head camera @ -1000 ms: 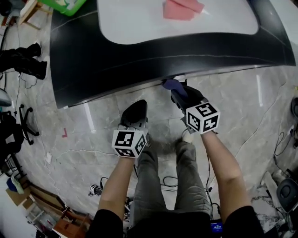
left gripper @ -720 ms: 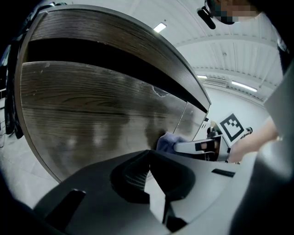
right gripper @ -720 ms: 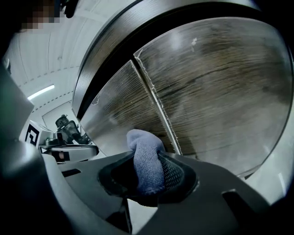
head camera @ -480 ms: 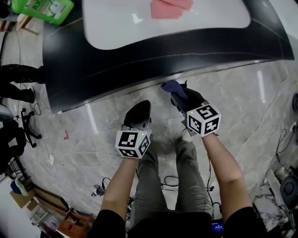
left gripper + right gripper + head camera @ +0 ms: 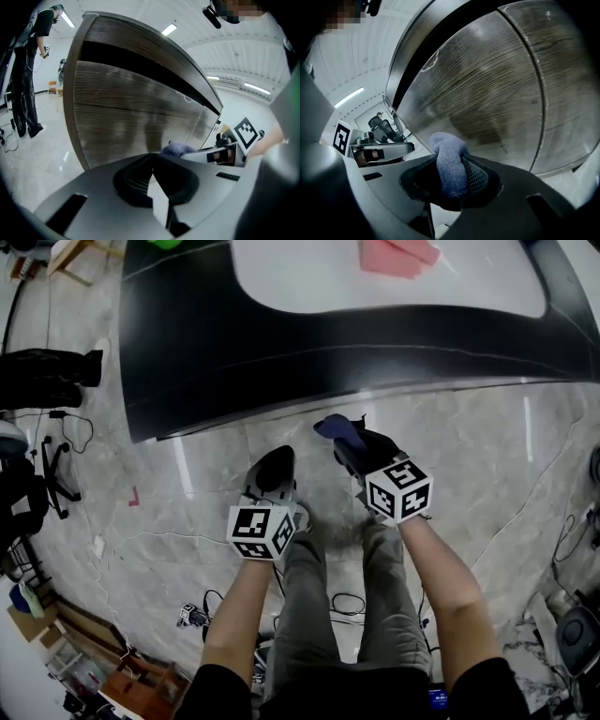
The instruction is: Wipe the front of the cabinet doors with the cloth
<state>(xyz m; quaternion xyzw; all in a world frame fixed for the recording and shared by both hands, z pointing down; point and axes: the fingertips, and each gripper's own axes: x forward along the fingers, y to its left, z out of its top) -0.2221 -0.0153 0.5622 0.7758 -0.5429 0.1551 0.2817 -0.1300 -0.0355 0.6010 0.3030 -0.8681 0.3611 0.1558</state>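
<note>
The cabinet's dark wood-grain doors (image 5: pixel 136 112) fill both gripper views; in the head view only its black-edged top (image 5: pixel 281 343) shows. My right gripper (image 5: pixel 345 442) is shut on a blue cloth (image 5: pixel 335 427), whose bunched end (image 5: pixel 449 161) sticks out past the jaws, a short way off the door (image 5: pixel 497 84). My left gripper (image 5: pixel 273 468) hangs lower left of it, jaws together with nothing between them, pointing at the doors. From the left gripper view the cloth (image 5: pixel 178 149) shows to the right.
A pink cloth (image 5: pixel 398 256) lies on the white cabinet top (image 5: pixel 309 277). A person in black (image 5: pixel 28 70) stands at the cabinet's left end. Cables (image 5: pixel 349 602) and a small device (image 5: pixel 191 617) lie on the marble floor by my legs.
The right gripper and its cloth have drawn back slightly from the cabinet's lower edge. The left gripper has stayed about where it was.
</note>
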